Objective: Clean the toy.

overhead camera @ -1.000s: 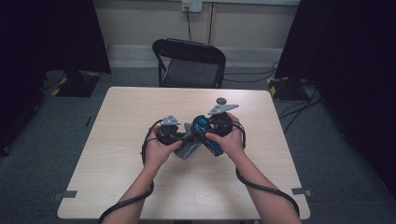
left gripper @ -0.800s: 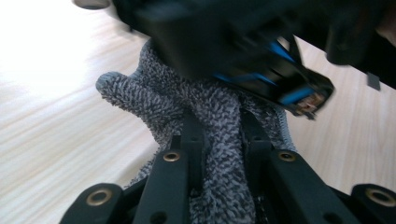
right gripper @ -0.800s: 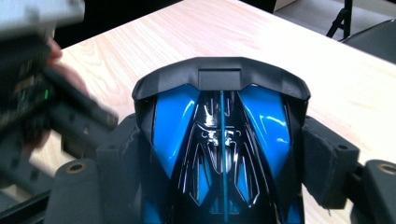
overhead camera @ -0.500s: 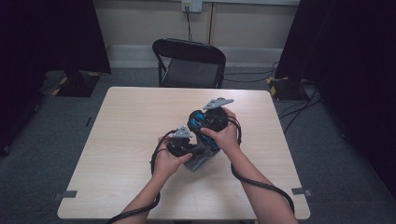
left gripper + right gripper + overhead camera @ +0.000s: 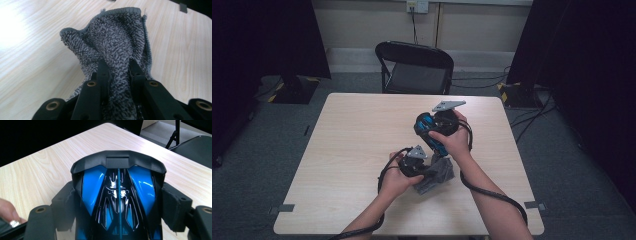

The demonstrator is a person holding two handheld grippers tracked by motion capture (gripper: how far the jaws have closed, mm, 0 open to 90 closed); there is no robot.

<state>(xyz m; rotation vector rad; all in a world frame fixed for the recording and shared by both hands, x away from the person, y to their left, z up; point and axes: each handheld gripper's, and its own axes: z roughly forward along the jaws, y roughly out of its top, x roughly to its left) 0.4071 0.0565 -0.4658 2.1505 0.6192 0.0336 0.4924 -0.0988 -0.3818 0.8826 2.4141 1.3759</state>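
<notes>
**Grey cloth pinched low, blue toy car held above the table**

The grey terry cloth [image 5: 120,47] is a loopy, nubby fabric with a stitched hem along its top edge. In the left gripper view it rises between the black jaws in a soft, crumpled fold, and the jaws stand narrow, clamped on a thick pleat of it. Its lower part runs down behind the jaw arms and is cut off there. In the high view the cloth [image 5: 438,176] lies bunched on the near middle of the table, just beside the left gripper [image 5: 424,167], half hidden under the hand.

The toy car [image 5: 117,192] is hard, glossy plastic: bright blue panels, a black centre with thin silver lines, and a matte black curved spoiler across its far end. The right gripper [image 5: 118,202] holds it by the flanks, jaws set fairly wide with padded blocks against both sides. Its front end is cut off at the bottom edge. In the high view the car [image 5: 428,131] sits raised above the table, just beyond the cloth, mostly covered by the right hand [image 5: 452,140].

The table [image 5: 357,150] is pale wood-grain laminate with rounded corners. A black folding chair [image 5: 417,70] stands beyond it.
</notes>
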